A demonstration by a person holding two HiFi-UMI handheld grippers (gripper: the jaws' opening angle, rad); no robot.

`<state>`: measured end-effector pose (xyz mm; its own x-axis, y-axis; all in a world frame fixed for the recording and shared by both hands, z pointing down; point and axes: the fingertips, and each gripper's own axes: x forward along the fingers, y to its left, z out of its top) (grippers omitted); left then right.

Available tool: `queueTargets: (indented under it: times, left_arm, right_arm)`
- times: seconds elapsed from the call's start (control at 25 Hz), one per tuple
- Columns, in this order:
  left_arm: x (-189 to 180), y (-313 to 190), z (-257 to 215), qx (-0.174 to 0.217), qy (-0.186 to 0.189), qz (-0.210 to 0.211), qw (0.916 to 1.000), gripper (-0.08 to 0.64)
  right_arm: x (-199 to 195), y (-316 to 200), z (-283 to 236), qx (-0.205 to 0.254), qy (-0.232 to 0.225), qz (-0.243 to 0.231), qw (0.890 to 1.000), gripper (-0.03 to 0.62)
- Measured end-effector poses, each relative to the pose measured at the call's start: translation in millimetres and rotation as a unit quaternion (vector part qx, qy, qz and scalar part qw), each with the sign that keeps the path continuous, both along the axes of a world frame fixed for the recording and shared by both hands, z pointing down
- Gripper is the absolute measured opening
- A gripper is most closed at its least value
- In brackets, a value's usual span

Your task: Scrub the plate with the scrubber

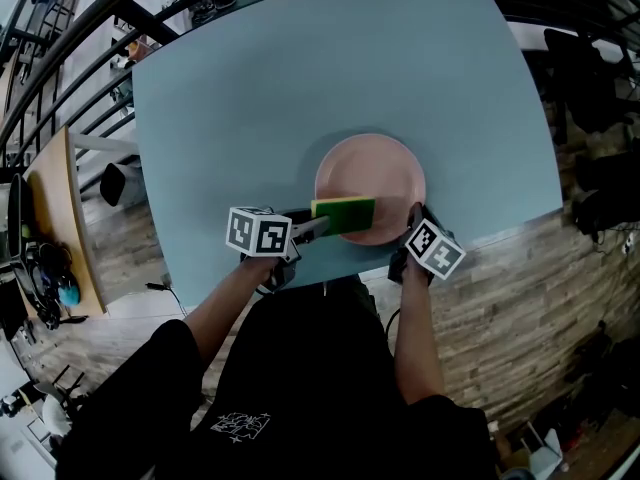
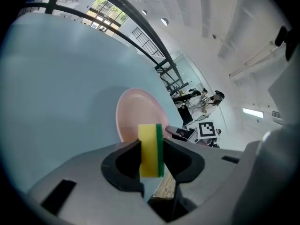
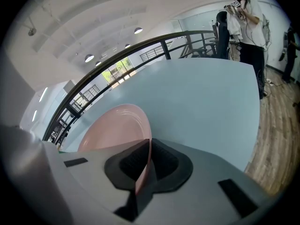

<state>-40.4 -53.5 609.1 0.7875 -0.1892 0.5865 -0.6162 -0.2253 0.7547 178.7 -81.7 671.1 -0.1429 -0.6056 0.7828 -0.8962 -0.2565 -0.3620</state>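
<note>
So the pink plate [image 1: 372, 173] sits on the pale blue desk [image 1: 300, 88], right up by the near edge and a bit toward the near right corner. The left claw [image 2: 151, 146] is squeezed closed on the scrubber [image 1: 343, 214], with one jaw on the yellow foam side and the other on the green scouring side. From the head view the green face points up. The scrubber hangs over the plate's near-left rim, but I honestly can't tell if it's actually touching. The right claw [image 3: 146, 161] is nearly closed, pinching the plate's thin rim on the near-right side, with the rim running straight between its jaws. The two claws end up close together on either side of the plate's near edge.
</note>
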Motion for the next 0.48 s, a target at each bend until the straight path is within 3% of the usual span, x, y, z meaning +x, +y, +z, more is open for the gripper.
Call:
queueTargets:
  times: [0.2,0.48]
  left_arm:
    - [21,3,2,-0.003,0.006,0.022,0.9997,0.132]
    - [45,-12,7,-0.014,0.023,0.022,0.9994,0.132]
  right_arm:
    - [0,0,-1,0.0,-0.001,0.003,1.0,0.018]
    - [1,-2,-1,0.0,-0.001,0.008,1.0,0.018]
